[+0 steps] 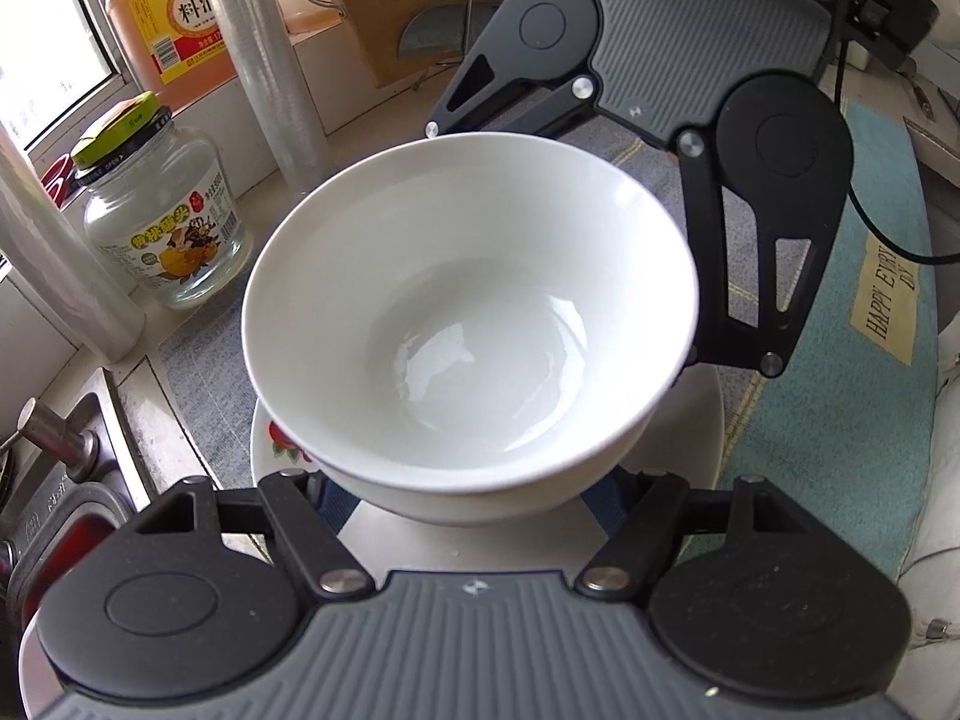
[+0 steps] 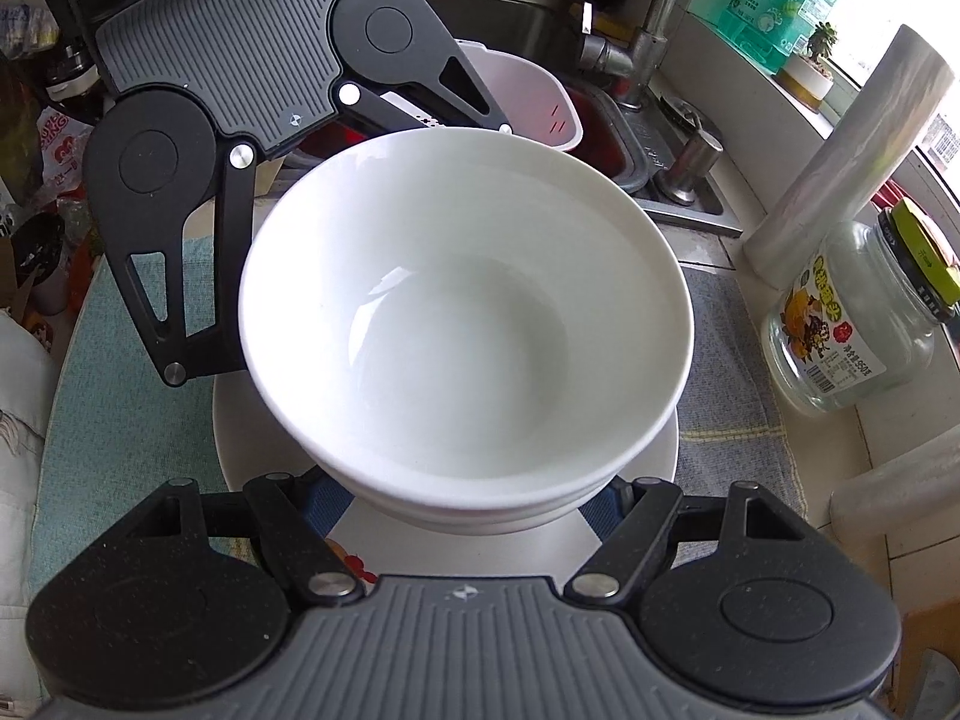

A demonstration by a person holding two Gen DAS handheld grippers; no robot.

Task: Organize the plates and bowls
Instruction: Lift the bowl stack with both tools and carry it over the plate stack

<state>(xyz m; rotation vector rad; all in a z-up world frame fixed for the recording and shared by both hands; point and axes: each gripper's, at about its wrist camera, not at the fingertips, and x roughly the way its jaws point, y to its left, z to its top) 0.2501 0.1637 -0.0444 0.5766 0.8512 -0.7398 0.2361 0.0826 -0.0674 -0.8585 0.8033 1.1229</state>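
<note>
A white bowl (image 1: 474, 312) (image 2: 468, 312), empty, hangs just above a white plate (image 1: 684, 438) (image 2: 246, 420) with a fruit print at its rim. A second rim shows under the bowl's base, perhaps another bowl nested below. My left gripper (image 1: 474, 498) comes in from the near side in the left wrist view, its blue pads pressed on the lower sides of the bowl. My right gripper (image 2: 468, 510) clasps the bowl the same way from the opposite side. Each wrist view shows the other gripper's black fingers (image 1: 756, 276) (image 2: 174, 300) across the bowl. The fingertips themselves are hidden under the bowl.
The plate lies on a grey cloth (image 1: 204, 390) and a teal mat (image 1: 840, 360). A glass jar (image 1: 162, 228) (image 2: 852, 330), a roll of plastic wrap (image 1: 270, 60) (image 2: 840, 162) and an orange bottle (image 1: 174, 18) stand by the window. The sink (image 2: 540, 18) with faucet (image 2: 648, 42) holds a pale basin (image 2: 540, 102).
</note>
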